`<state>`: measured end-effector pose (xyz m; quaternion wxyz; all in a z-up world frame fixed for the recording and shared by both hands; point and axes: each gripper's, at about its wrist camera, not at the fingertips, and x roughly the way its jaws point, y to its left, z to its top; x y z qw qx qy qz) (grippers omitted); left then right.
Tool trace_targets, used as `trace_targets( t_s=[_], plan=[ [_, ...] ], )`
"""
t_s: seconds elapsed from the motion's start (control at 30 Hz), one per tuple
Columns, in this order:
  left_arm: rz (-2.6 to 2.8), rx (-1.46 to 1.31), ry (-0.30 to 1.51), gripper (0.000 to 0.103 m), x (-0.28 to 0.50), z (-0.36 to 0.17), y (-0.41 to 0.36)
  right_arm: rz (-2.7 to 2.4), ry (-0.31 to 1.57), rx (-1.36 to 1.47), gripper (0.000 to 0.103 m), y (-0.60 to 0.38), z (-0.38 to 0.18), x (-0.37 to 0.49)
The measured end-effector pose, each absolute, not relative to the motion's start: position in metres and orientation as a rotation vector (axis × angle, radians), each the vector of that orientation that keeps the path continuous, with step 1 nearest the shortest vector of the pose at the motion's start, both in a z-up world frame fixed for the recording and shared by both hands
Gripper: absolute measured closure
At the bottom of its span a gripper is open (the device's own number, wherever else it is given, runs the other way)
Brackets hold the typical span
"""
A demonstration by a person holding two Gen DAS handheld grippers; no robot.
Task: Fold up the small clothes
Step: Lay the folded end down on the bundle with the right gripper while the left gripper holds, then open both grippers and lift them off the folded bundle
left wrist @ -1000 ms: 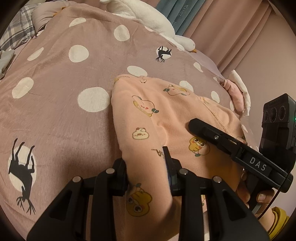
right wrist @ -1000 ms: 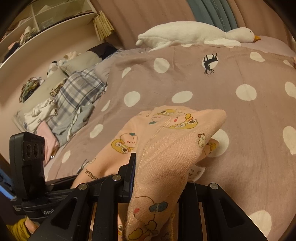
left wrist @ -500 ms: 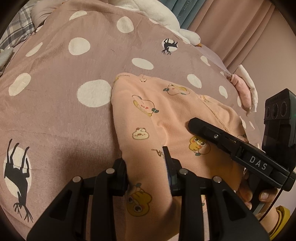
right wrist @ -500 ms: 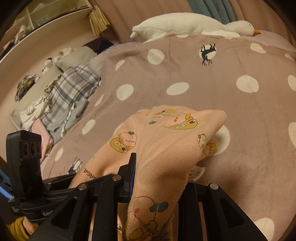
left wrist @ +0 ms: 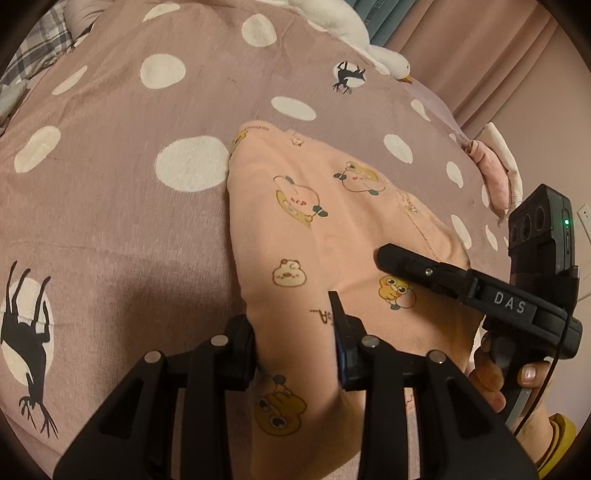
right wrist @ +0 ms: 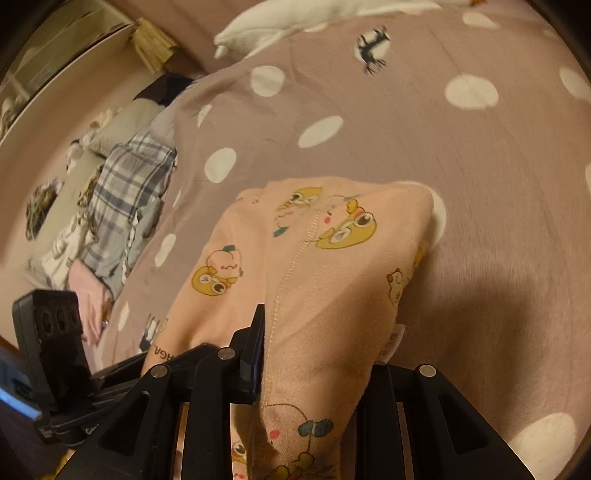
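Between the two black fingers of the left gripper [left wrist: 295, 328], at six o'clock in the left wrist view, a fold of the peach garment [left wrist: 314, 229] printed with small cartoon animals is bunched up. The jaws stand partly apart with the cloth filling the gap and have just been opening a little; the pads still press on the fabric. From there the garment spreads toward twelve o'clock and lies on the pink spotted bedspread [left wrist: 110, 206]. At three o'clock the right gripper [left wrist: 424, 266] reaches in over the cloth, held by a hand [left wrist: 495, 376] with a yellow cuff at five o'clock.

In the right wrist view the right gripper [right wrist: 314, 354] has its jaws narrowly apart, clamped on a raised ridge of the same garment [right wrist: 295, 251], which hides the right-hand finger; a white care label [right wrist: 393, 341] hangs at its edge. The left gripper's body [right wrist: 55, 332] shows at eight o'clock.

Further out, a white goose plush [left wrist: 354, 33] lies at one o'clock on the far edge of the bed, and a checked cloth [right wrist: 125, 199] with other heaped clothes lies at nine o'clock. A pink and white bundle [left wrist: 495, 173] sits at two o'clock, in front of pink curtains [left wrist: 480, 55].
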<state>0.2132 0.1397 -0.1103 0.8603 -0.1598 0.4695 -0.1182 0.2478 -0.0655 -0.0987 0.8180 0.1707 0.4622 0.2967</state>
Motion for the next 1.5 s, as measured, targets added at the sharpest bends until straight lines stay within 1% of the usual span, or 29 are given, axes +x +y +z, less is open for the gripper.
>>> trace_targets(
  t_s=[0.17,0.43,0.57,0.8,0.97,1.13,1.2,1.5],
  plan=[
    [-0.255,-0.385,1.007,0.066,0.214,-0.115,0.145,0.630,1.036,0.433,0.078,-0.072,-0.107,0.249],
    [-0.255,-0.410,1.017,0.063,0.213,-0.116,0.149,0.621,1.045,0.443,0.075,-0.074,-0.106,0.249],
    [-0.243,-0.412,1.020,0.058,0.211,-0.115,0.152,0.619,1.048,0.455,0.074,-0.078,-0.106,0.250],
    [-0.222,-0.402,1.018,0.056,0.205,-0.114,0.156,0.604,1.051,0.480,0.070,-0.087,-0.105,0.249],
    [-0.207,-0.394,1.018,0.055,0.202,-0.112,0.158,0.590,1.046,0.482,0.069,-0.091,-0.103,0.247],
    [-0.189,-0.379,1.017,0.052,0.198,-0.111,0.160,0.572,1.041,0.491,0.068,-0.098,-0.101,0.245],
    [-0.179,-0.369,1.017,0.049,0.196,-0.110,0.162,0.561,1.038,0.497,0.065,-0.102,-0.101,0.244],
    [-0.153,-0.343,1.014,0.048,0.185,-0.109,0.164,0.535,1.029,0.517,0.064,-0.114,-0.100,0.236]
  ],
)
